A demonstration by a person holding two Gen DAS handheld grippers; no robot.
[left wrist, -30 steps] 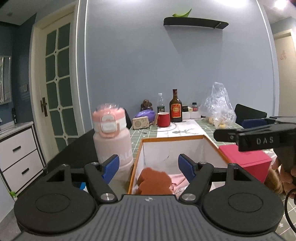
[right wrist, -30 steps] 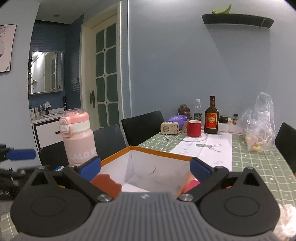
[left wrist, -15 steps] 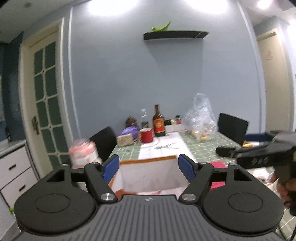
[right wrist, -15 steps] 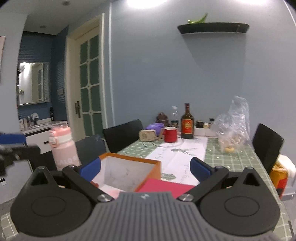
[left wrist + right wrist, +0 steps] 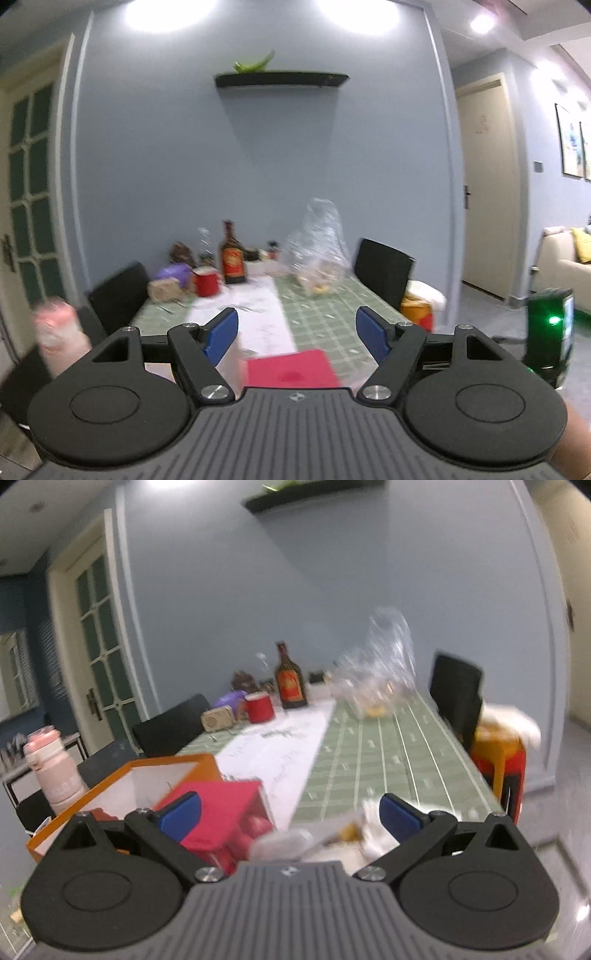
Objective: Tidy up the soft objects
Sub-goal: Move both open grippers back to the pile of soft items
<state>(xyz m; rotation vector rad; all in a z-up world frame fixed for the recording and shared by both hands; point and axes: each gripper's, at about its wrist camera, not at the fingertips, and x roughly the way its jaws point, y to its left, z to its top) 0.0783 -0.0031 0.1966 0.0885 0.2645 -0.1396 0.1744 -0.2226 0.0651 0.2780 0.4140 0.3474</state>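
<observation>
The orange-rimmed box (image 5: pixel 110 779) stands on the table (image 5: pixel 388 753) beside the red box (image 5: pixel 221 812). Both the left gripper (image 5: pixel 297 338) and right gripper (image 5: pixel 288 814) are wide open, empty. A blurred pale soft item (image 5: pixel 369 838) lies below the right gripper; probably light and limp, best pinched mid-body.

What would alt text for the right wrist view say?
Open blue-tipped tongs point over a green checked table, nothing between them. Near left sit an orange-rimmed cardboard box, a red box and a pink bottle; something pale and blurred lies just ahead.
</observation>
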